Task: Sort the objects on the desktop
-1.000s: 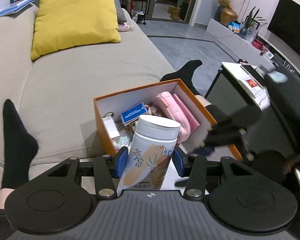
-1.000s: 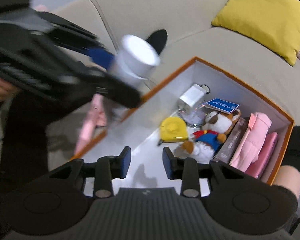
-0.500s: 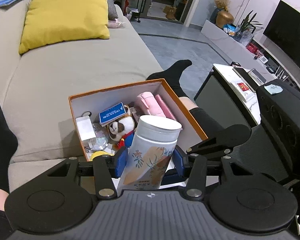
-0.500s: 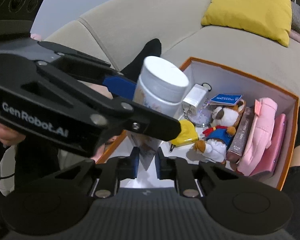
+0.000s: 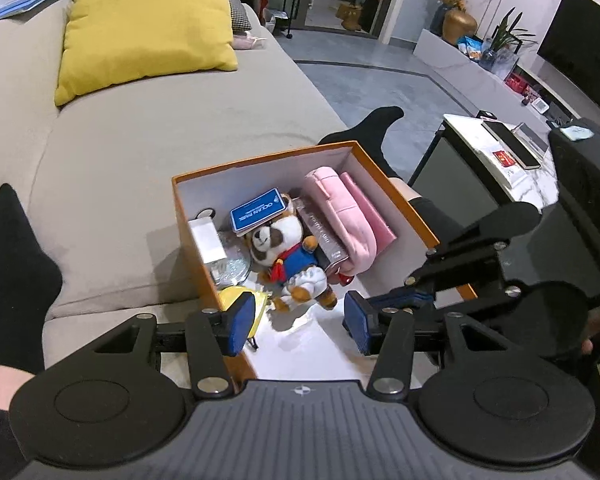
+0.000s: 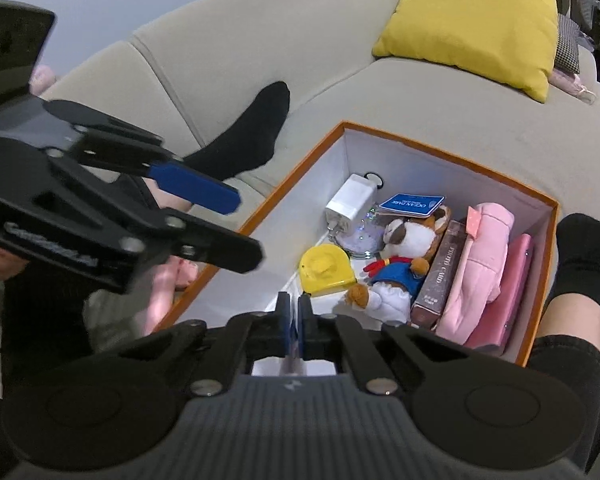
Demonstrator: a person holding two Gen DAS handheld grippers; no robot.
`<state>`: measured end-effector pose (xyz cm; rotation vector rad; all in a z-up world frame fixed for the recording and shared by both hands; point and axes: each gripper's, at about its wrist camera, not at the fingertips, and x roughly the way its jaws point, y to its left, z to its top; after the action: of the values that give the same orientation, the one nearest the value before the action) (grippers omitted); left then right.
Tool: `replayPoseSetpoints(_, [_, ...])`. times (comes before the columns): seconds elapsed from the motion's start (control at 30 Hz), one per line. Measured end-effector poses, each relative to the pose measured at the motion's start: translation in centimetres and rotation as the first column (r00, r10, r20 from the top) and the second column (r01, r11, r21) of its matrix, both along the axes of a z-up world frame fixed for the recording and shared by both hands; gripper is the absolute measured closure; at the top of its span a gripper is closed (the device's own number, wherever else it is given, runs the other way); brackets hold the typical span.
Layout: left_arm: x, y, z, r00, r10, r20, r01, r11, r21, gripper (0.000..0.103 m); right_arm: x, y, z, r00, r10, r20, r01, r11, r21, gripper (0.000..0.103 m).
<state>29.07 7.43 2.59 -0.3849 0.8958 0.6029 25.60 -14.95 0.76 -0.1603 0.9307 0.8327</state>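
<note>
An orange box [image 5: 260, 158] [image 6: 440, 148] with a white inside rests on the sofa. It holds a plush toy [image 5: 284, 256] [image 6: 400, 260], a yellow tape measure [image 6: 326, 270], a white charger [image 6: 350, 204], a blue card [image 5: 258, 210], a pink pouch [image 5: 340, 208] and a brown card box [image 6: 440, 272]. My left gripper [image 5: 300, 324] [image 6: 236, 224] hangs open over the box's near end, with nothing between its blue pads. My right gripper [image 6: 294, 316] [image 5: 404, 300] is shut beside it, pads together. The white bottle shows in neither view.
The grey sofa [image 5: 160, 128] carries a yellow cushion [image 5: 144, 24]. A person's feet in black socks [image 5: 16, 264] [image 6: 256, 132] lie on both sides of the box. A low table [image 5: 500, 156] with small items stands at the right, and beyond it a TV cabinet [image 5: 472, 76].
The white bottle that my left gripper held is gone from between its pads and from both views. My right gripper's jaws have closed fully.
</note>
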Motion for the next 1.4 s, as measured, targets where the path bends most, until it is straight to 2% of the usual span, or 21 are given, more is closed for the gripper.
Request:
replayPoseSetpoints(0.03, [-0.3, 0.0, 0.1, 0.997, -0.075, -0.002, 0.075, 0.997, -0.003, 0.046, 0.2, 0.2, -0.1, 1.0, -0.004, 0.002, 0.004, 1.0, -0.011, 0.1])
replayPoseSetpoints(0.07, [-0.7, 0.0, 0.1, 0.997, -0.076, -0.001, 0.076, 0.997, -0.001, 0.046, 0.1, 0.3, -0.2, 1.0, -0.009, 0.0, 0.009, 1.0, -0.011, 0.1])
replayPoseSetpoints(0.3, [-3.2, -0.3, 0.2, 0.999, -0.046, 0.016, 0.046, 0.999, 0.019, 0.046, 1.7, 0.5, 0.0, 0.996, -0.089, -0.001, 0.089, 0.996, 0.004, 0.103])
replayPoseSetpoints(0.57, [-4.4, 0.3, 0.2, 1.0, -0.024, 0.02, 0.023, 0.999, 0.042, 0.046, 4.8, 2.1, 1.0, 0.983, -0.181, 0.021, 0.181, 0.983, 0.031, 0.103])
replayPoseSetpoints(0.8, [-5.1, 1.4, -0.7, 1.0, -0.012, 0.017, 0.011, 1.0, 0.022, 0.046, 7.5, 3.8, 1.0, 0.957, -0.275, 0.091, 0.277, 0.961, -0.004, 0.103])
replayPoseSetpoints(0.97, [-5.9, 2.1, -1.5, 1.0, 0.001, 0.01, -0.001, 1.0, 0.002, 0.046, 9.3, 4.3, 0.2, 0.934, -0.348, 0.082, 0.347, 0.937, 0.024, 0.103])
replayPoseSetpoints(1.17, [-6.4, 2.9, -2.1, 1.0, -0.001, 0.0, 0.001, 1.0, -0.01, 0.046, 8.6, 5.5, -0.1, 0.913, -0.377, 0.157, 0.375, 0.926, 0.044, 0.103])
replayPoseSetpoints(1.33, [-6.7, 2.9, -2.3, 1.0, -0.013, 0.0, 0.013, 1.0, -0.016, 0.046, 7.8, 5.8, -0.7, 0.92, -0.346, 0.186, 0.349, 0.937, 0.019, 0.103])
replayPoseSetpoints(1.4, [-6.7, 2.9, -2.2, 1.0, -0.012, 0.001, 0.012, 1.0, -0.016, 0.046, 7.7, 5.5, -0.7, 0.923, -0.344, 0.173, 0.348, 0.938, 0.013, 0.102])
